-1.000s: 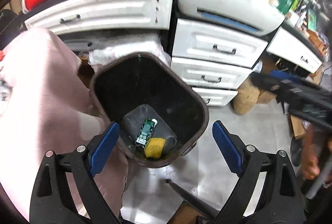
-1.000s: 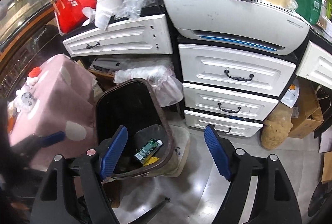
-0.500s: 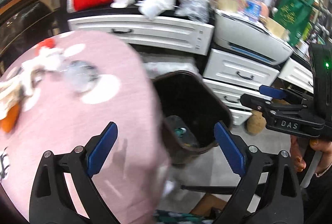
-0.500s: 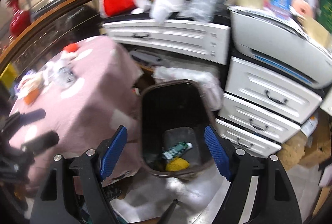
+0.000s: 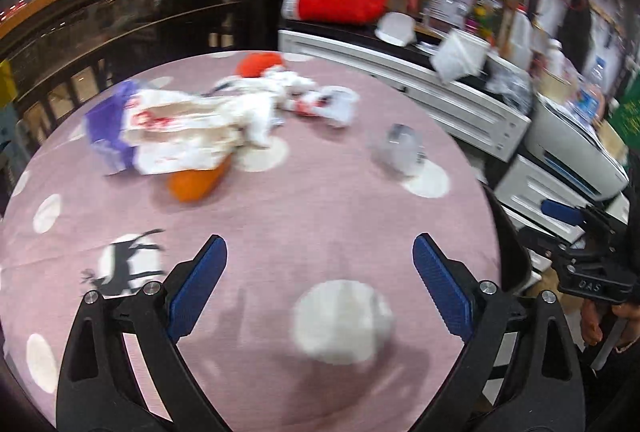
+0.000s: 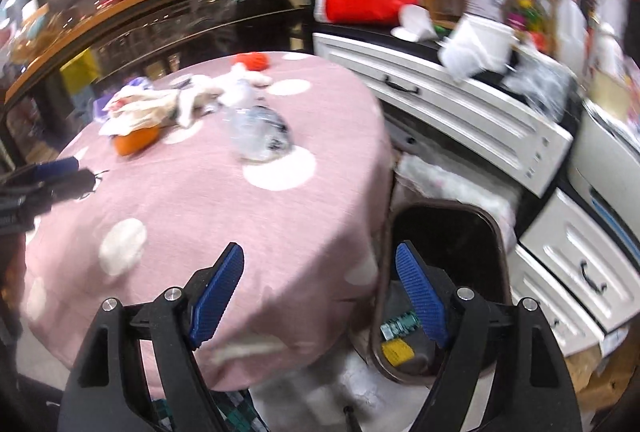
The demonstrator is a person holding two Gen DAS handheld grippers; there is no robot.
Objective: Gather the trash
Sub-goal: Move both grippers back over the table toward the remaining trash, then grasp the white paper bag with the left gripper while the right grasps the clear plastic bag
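Left gripper (image 5: 320, 296) hovered over the near part of the round table (image 5: 280, 216), fingers spread wide, nothing between them. Right gripper (image 6: 320, 296) hung at the table edge, partly over the trash bin (image 6: 502, 232), fingers likewise spread and empty.

Trash on the table, far side from the left gripper: a heap of crumpled white paper wrappers (image 5: 188, 128) with red print, a purple wrapper (image 5: 106, 124) at its left end, an orange piece (image 5: 196, 184) tucked under its near edge, a red-orange lump (image 5: 258, 64) behind it. A crumpled clear plastic bottle (image 5: 400, 152) lay apart, toward the bin side. Both views blurred; finer detail could not be made out.

Bin stood on the floor just beside the table, below the cloth hem. It held a green item (image 6: 398, 324) and a yellow item (image 6: 396, 350) at the bottom.

Judged step: reach for the next piece.
- The bottle looked the easiest pick for the right gripper: it stood alone, nearest the bin.
- Close across its middle; crushed plastic may spring or slip.
- For the heap, the left gripper should take one wrapper from the top edge, not the whole pile.
- Keep fingertips off the cloth to avoid dragging it.
- Risk: the orange piece could roll when the paper lifts.
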